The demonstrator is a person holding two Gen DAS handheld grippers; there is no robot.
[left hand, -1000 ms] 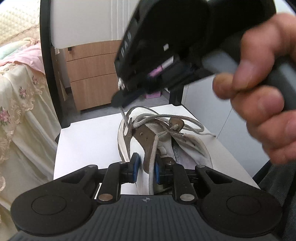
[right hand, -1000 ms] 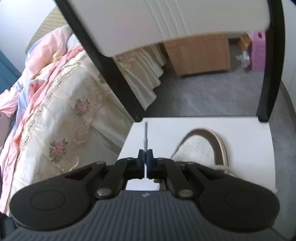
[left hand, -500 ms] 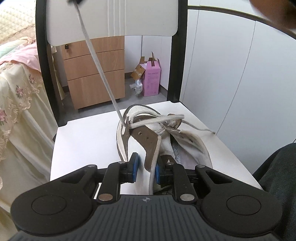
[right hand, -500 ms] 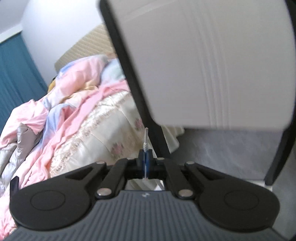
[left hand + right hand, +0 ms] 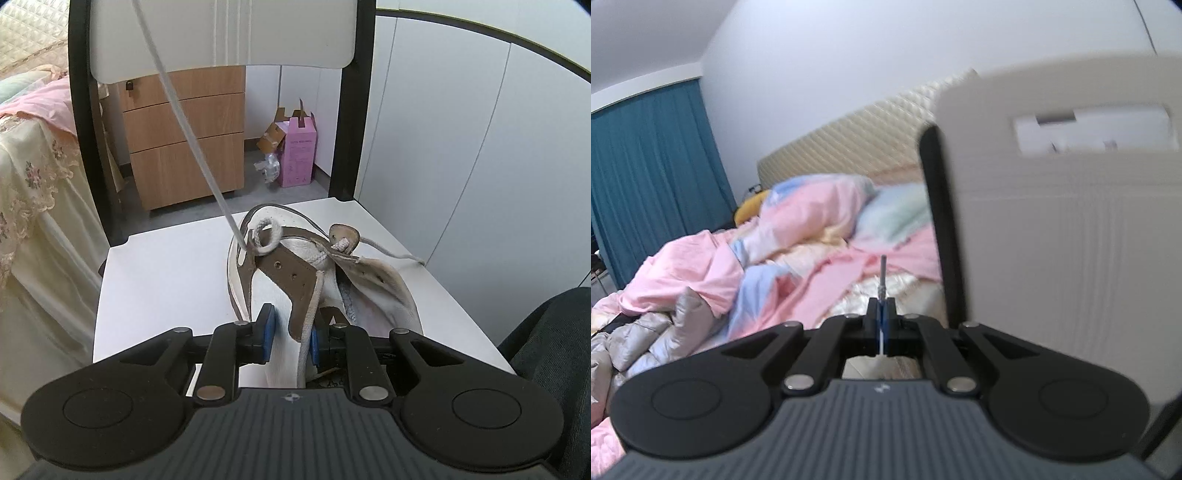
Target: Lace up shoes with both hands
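A white shoe with brown eyelet strips lies on the white chair seat, toe pointing away. My left gripper is shut on the near end of the shoe's left brown eyelet flap. A grey-white lace runs taut from the front left eyelet up and out of the top of the left wrist view, with a small loop at the eyelet. My right gripper is shut on the lace tip, held high, level with the chair back. The lace's other end trails right.
The white chair back with black posts stands behind the shoe and fills the right of the right wrist view. A bed with pink bedding is to the left. A wooden drawer unit and pink box stand beyond. A dark trouser leg is at right.
My right gripper has risen up and away with the lace tip, out of the left wrist view. The slack lace loops across the shoe have drawn in to one small loop.
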